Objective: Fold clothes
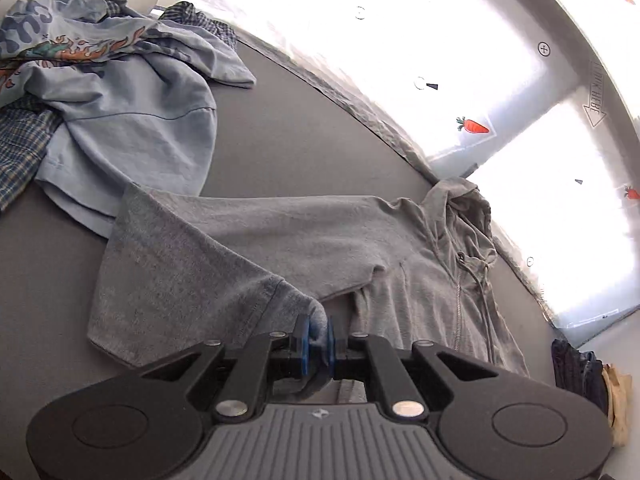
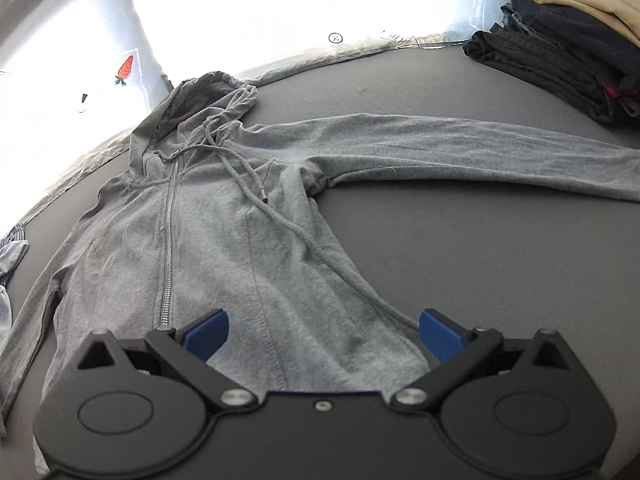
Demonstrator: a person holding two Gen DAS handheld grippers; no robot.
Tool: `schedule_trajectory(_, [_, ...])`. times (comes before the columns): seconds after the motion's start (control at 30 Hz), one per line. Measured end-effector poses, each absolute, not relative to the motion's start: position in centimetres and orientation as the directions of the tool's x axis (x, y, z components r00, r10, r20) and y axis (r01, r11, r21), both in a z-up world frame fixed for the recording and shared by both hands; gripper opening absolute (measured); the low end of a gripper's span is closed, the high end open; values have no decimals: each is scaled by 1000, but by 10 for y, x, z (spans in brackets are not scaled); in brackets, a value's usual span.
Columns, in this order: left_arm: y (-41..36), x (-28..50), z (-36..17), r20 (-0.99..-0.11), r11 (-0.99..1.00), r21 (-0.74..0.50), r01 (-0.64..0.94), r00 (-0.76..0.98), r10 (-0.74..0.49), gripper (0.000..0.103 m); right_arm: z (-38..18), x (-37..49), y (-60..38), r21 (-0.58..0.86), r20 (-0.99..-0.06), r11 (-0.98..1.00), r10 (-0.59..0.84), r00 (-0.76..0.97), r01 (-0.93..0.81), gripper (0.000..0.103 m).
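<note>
Hoodie (image 2: 224,240), grey and zipped, lies face up on a dark grey tabletop (image 2: 460,248), hood (image 2: 208,100) toward the bright far edge and hem toward the viewer. Its long axis runs from near edge to far edge. One sleeve (image 2: 480,148) stretches flat toward the right edge, where a stack of folded dark and tan clothes (image 2: 560,48) sits at the far right corner. The other sleeve's cuff (image 1: 308,312) is pinched between the pads of the left gripper (image 1: 316,340), lifted and drawn in over the body. The right gripper (image 2: 322,332) hangs just above the hem, jaws spread wide, holding nothing; it is the nearer one to the outstretched sleeve. A rumpled pale blue printed shirt (image 1: 120,100) and plaid cloth (image 1: 20,152) are heaped near the left edge.
</note>
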State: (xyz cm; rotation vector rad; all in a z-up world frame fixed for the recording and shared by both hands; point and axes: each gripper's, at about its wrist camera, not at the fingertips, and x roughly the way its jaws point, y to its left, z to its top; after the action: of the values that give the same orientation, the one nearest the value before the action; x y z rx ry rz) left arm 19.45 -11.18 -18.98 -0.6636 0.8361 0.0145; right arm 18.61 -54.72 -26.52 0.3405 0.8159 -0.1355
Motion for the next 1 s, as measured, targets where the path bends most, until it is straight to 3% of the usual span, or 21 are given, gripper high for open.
schedule_trajectory(0.1, [-147,212,-189,-689,818,-545,-183,653,-313,14,-263,188,-549,294,-721,926,52,691,238,103])
schedule_trajectory(0.13, [-152,215,-190,-691,820,-547,-169,644,-328,26,-264,189,-551,326,-717,915,75,693,238,103])
schedule_trajectory(0.2, [-159,216,-193,-693,817,-555,-157,630,-350,37,-265,188,-556,417,-699,877,142,701,239,103])
schedule_trajectory(0.27, [-158,213,-194,-698,814,-552,-182,634,-332,44,-267,189,-561,515,-668,827,223,710,226,103])
schedule_trajectory(0.33, [-150,212,-197,-715,809,-542,-227,631,-302,57,-267,192,-561,595,-631,779,299,716,199,103])
schedule_trajectory(0.43, [-137,209,-205,-760,813,-498,-303,604,-241,61,-267,204,-556,667,-600,725,390,698,169,102])
schedule_trajectory(0.5, [-131,208,-213,-799,814,-462,-352,563,-211,64,-268,216,-551,710,-589,686,454,668,160,94])
schedule_trajectory(0.57, [-129,209,-222,-819,811,-453,-370,532,-215,64,-272,231,-540,762,-565,632,543,621,141,77])
schedule_trajectory(0.67, [-133,210,-234,-848,821,-427,-378,482,-219,69,-279,250,-519,827,-518,551,667,536,113,67])
schedule_trajectory(0.8, [-138,213,-249,-872,831,-405,-382,434,-225,80,-291,268,-484,887,-447,451,782,434,102,71])
schedule_trajectory(0.87, [-137,215,-259,-885,822,-399,-405,404,-231,86,-296,274,-469,896,-434,432,804,407,102,88])
schedule_trajectory(0.93, [-134,216,-266,-883,807,-417,-419,399,-248,90,-300,280,-457,897,-435,430,817,378,102,90])
schedule_trajectory(1.0, [-132,218,-270,-864,784,-462,-414,410,-293,103,-303,283,-447,900,-430,423,831,354,100,93])
